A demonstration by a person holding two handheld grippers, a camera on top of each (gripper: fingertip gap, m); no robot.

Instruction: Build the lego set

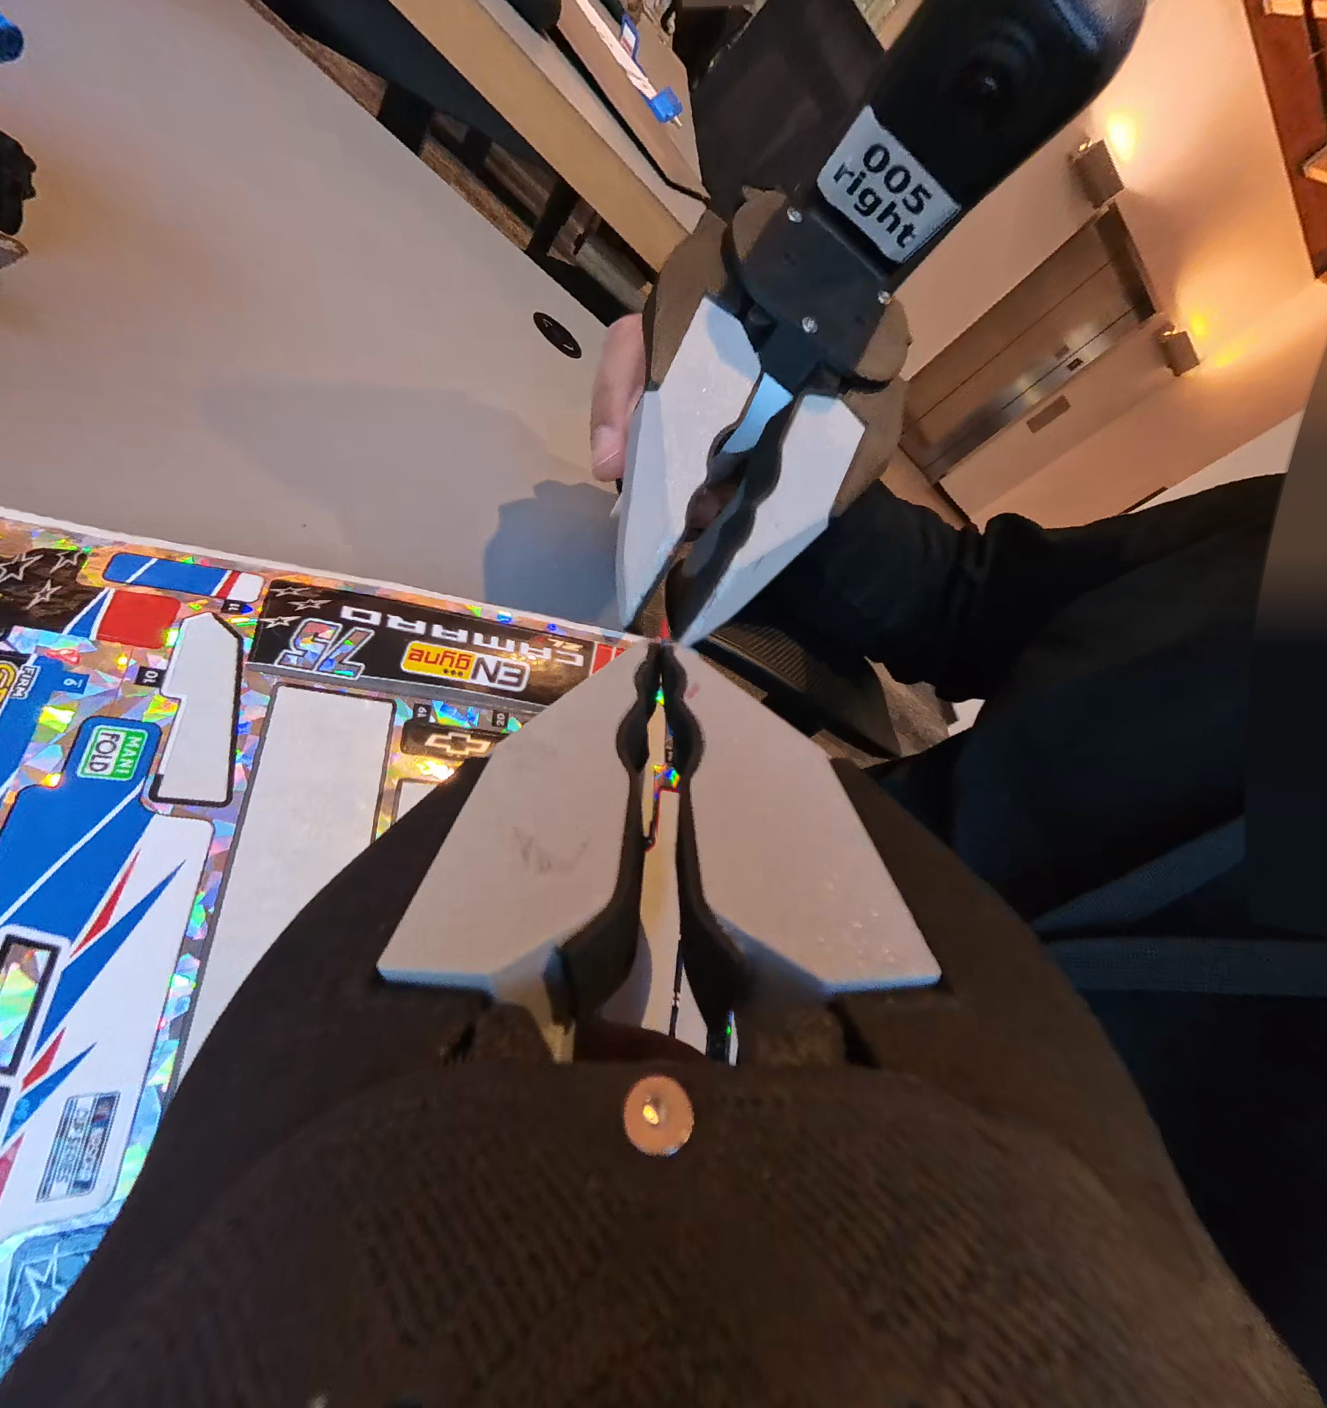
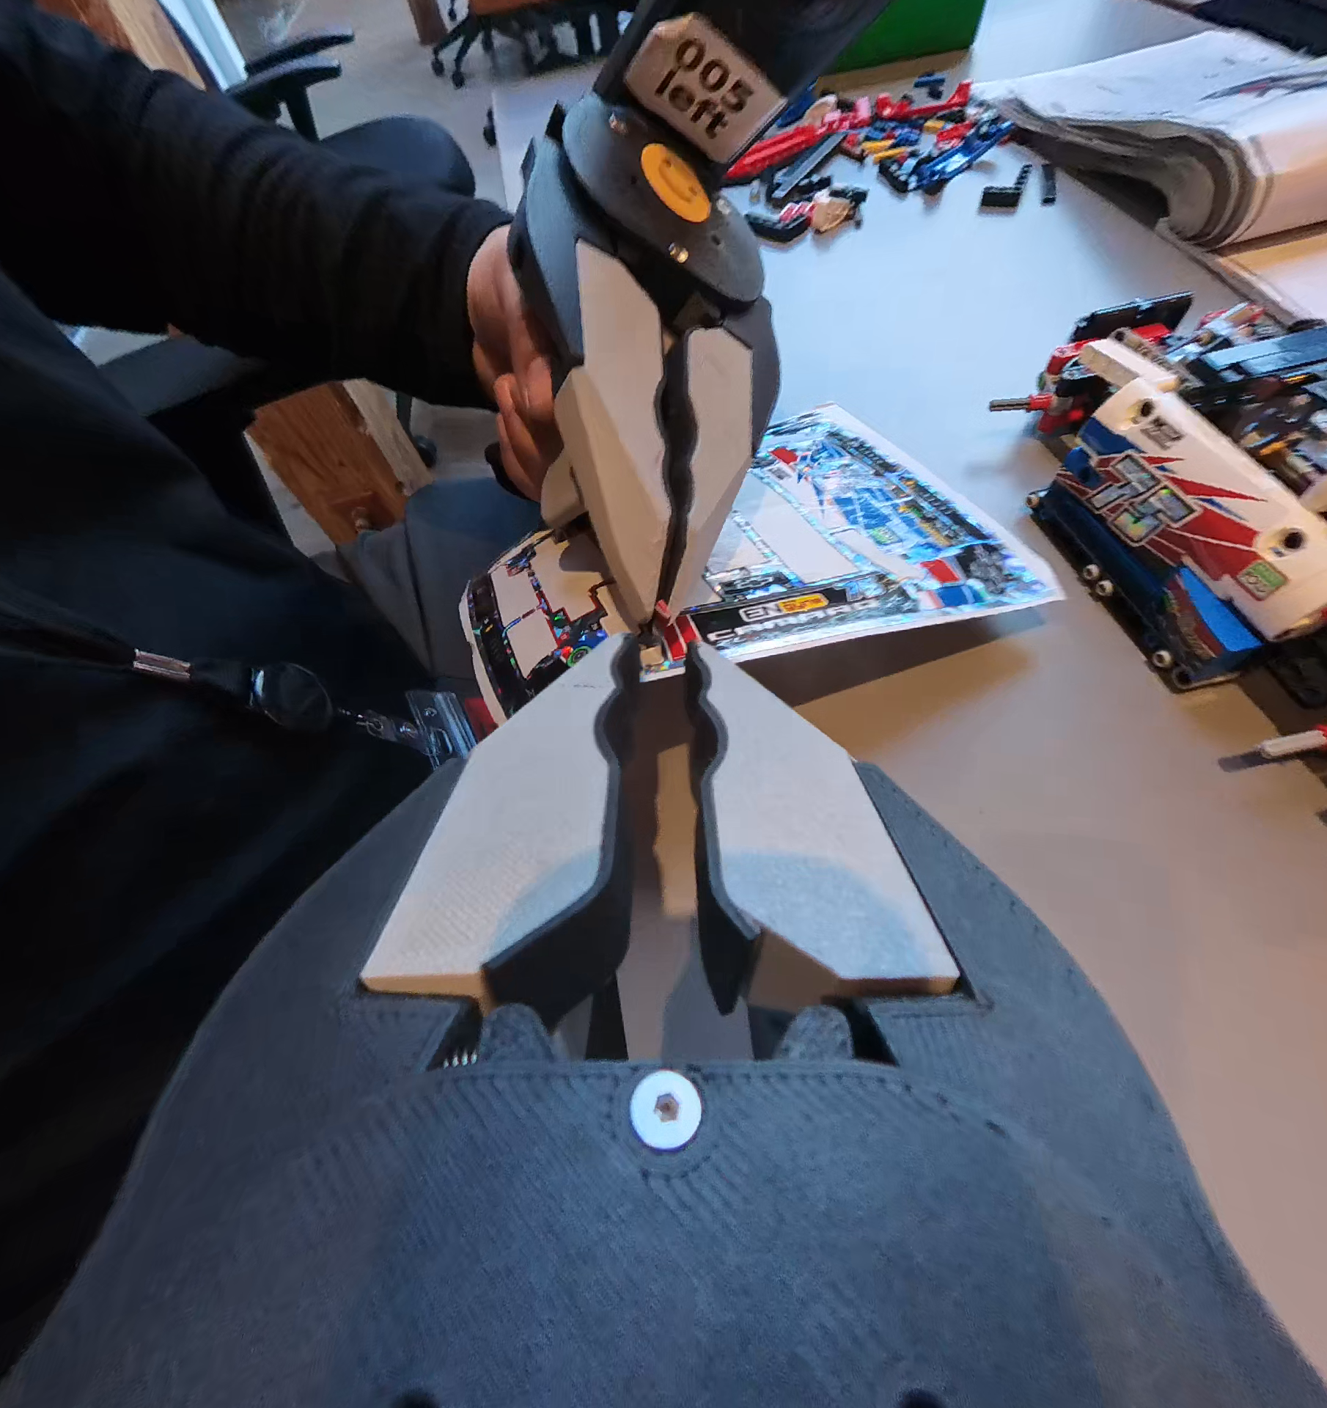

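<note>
Claws x2, 1 sticker sheet, 1 car

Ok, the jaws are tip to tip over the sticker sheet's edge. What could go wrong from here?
1. The left gripper pinches a small red piece at its very tip, while the right gripper has its jaws open just beside it. A handover could drop it past the table edge.
2. The sticker sheet overhangs that edge, curled and unpinned, so a pull may drag it along.
</note>
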